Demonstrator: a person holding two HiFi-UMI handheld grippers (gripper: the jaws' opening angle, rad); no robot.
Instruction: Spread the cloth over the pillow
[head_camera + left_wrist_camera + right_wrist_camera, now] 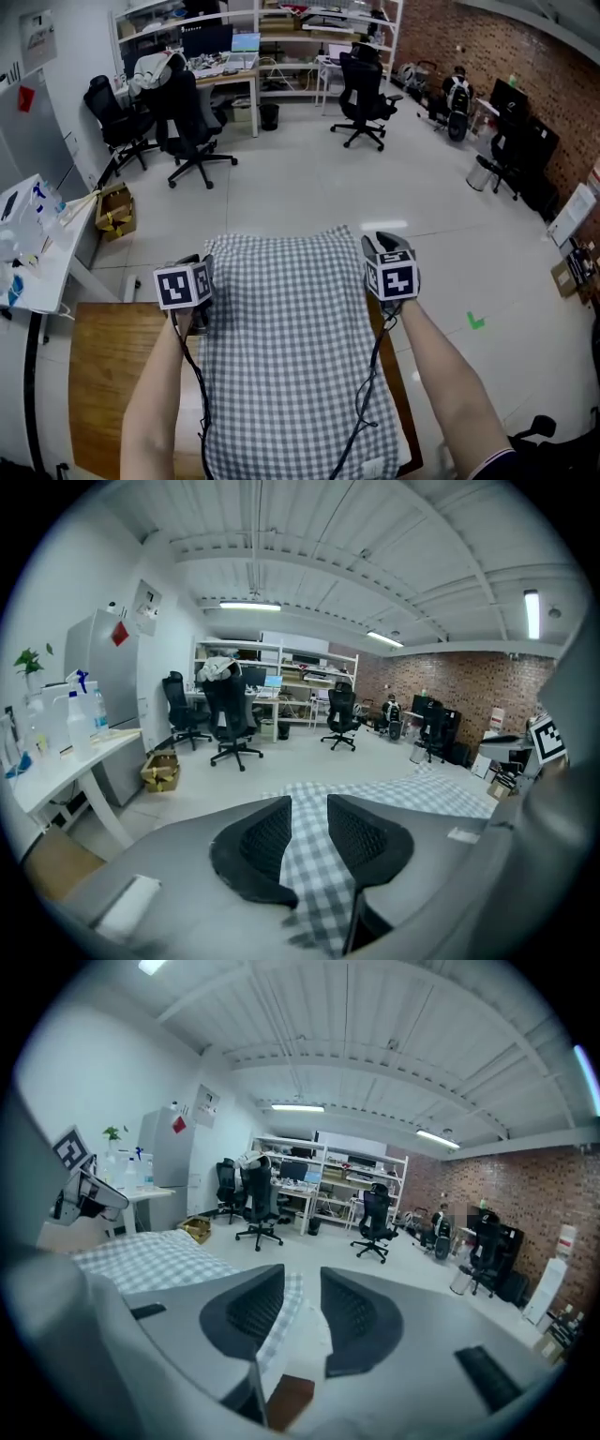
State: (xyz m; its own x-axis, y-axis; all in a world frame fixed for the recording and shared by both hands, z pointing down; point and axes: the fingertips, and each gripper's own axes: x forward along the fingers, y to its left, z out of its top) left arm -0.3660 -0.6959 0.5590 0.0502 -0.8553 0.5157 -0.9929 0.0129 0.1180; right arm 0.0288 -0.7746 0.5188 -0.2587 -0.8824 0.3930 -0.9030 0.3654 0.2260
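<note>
Both bare forearms reach forward side by side from the bottom of the head view, one at each long edge of the cloth. The left gripper [192, 265] sits by the cloth's far left corner and the right gripper [382, 246] by its far right corner, both pointing away from the person and tipped a little downward. The left tongs are released: their pads stand apart and checks show through the gap without being pinched. The right tongs are likewise released, with the cloth's edge just below the left pad and not clamped.

The grey-and-white gingham cloth [291, 347] lies draped over the pillow [314, 1321] on the wooden table [103, 366]. Its long axis runs straight away from the person, its far short edge toward the office floor. A white strip of pillow shows past the cloth's edge in the right gripper view. Black cables [361, 403] trail back across the cloth.

An open cardboard box [117, 208] stands on the floor at the left; its contents cannot be made out
</note>
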